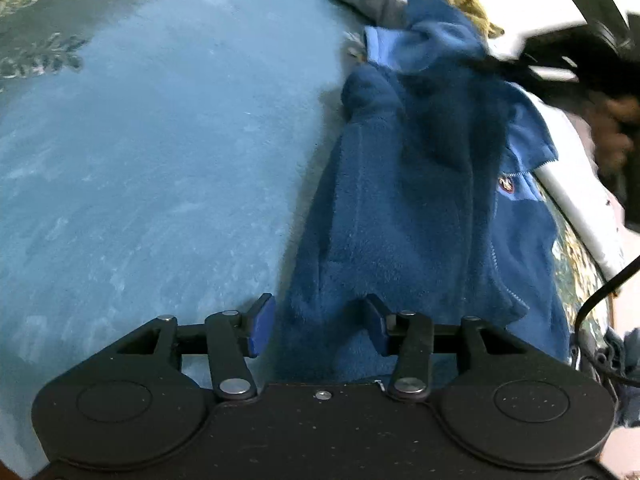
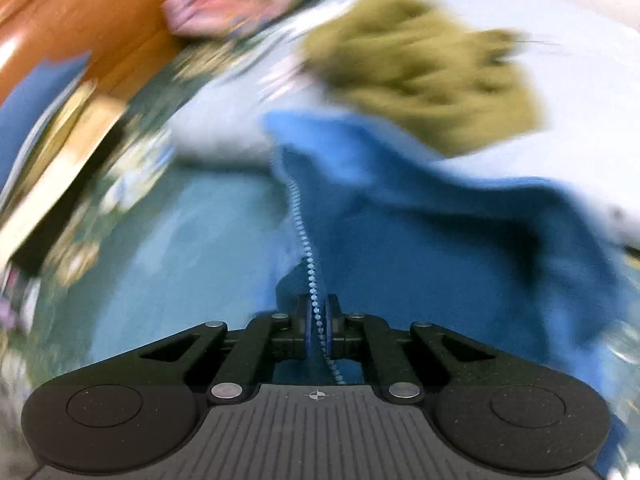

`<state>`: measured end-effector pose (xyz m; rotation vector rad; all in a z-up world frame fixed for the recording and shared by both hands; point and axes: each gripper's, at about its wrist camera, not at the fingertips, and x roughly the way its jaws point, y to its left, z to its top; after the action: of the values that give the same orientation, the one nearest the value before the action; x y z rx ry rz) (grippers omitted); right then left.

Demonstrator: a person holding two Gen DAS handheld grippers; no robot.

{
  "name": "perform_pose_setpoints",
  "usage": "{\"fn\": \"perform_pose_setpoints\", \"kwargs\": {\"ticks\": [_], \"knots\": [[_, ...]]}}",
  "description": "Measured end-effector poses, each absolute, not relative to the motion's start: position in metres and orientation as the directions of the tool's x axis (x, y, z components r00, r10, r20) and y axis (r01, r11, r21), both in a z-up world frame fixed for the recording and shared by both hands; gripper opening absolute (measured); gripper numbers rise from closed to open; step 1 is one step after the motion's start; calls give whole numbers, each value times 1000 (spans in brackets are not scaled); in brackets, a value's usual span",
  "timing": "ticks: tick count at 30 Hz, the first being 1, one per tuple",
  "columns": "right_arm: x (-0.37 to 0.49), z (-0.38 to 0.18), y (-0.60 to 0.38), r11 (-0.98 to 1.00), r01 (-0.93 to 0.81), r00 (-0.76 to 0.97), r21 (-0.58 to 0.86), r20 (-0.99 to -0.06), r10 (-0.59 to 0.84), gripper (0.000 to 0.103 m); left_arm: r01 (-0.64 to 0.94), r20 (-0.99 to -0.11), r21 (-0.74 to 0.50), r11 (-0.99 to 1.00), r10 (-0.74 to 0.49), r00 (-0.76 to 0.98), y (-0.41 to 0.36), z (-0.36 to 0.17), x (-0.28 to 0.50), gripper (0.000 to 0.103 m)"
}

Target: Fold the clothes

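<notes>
- Left hand-held gripper (image 1: 320,326): jaws spread wide, nothing between them, poised just over the near edge of the blue fleece jacket (image 1: 404,216); left finger over bare blue bedspread (image 1: 160,160), right finger over fleece.
- Blue fleece jacket: lying bunched lengthwise on the bedspread in the left wrist view, lighter lining turned out at the collar end, small chest logo (image 1: 507,185) near the zipper edge.
- Right hand-held gripper (image 2: 319,320): clamped tight on the jacket's zipper edge (image 2: 304,236) (teeth running straight in between the pads), fabric lifted and trailing away to the right.
- Right wrist view heavily motion-blurred; details beyond the jacket only rough.
- Olive-green garment (image 2: 428,68) crumpled beyond the jacket, resting on pale grey cloth (image 2: 224,132).
- Pink item (image 2: 212,4) farther back, beside an orange-brown wooden surface (image 2: 100,20); cannot tell what it is.
- Black cable (image 1: 604,292) at the right edge of the left wrist view.
</notes>
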<state>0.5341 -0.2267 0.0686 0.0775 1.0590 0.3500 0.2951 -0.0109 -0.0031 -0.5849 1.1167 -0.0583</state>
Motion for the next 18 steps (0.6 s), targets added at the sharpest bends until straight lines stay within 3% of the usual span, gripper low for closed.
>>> {"fn": "perform_pose_setpoints", "kwargs": {"ticks": [3, 7, 9, 10, 12, 14, 18], "knots": [[534, 43, -264, 988, -72, 395, 139, -905, 156, 5, -208, -824, -489, 847, -370, 430, -9, -8, 304, 48], [531, 17, -267, 996, -54, 334, 77, -938, 91, 7, -163, -816, -508, 846, -413, 405, -8, -11, 309, 50], [528, 23, -264, 997, -32, 358, 72, -930, 79, 14, -144, -812, -515, 845, -428, 398, -7, -13, 310, 50], [527, 27, -262, 998, -23, 375, 65, -925, 69, 25, -139, -809, -521, 842, -436, 395, -5, -13, 309, 50], [522, 45, -256, 999, -15, 431, 37, -902, 40, 30, -129, -802, -534, 836, -452, 390, -3, -13, 308, 50], [524, 60, -245, 997, -58, 471, 58, -879, 79, 37, -127, -792, -553, 824, -472, 387, -2, -14, 310, 49], [553, 50, -189, 966, -242, 432, 90, -881, 190, 39, -120, -779, -575, 810, -496, 383, -2, -14, 305, 47]]}}
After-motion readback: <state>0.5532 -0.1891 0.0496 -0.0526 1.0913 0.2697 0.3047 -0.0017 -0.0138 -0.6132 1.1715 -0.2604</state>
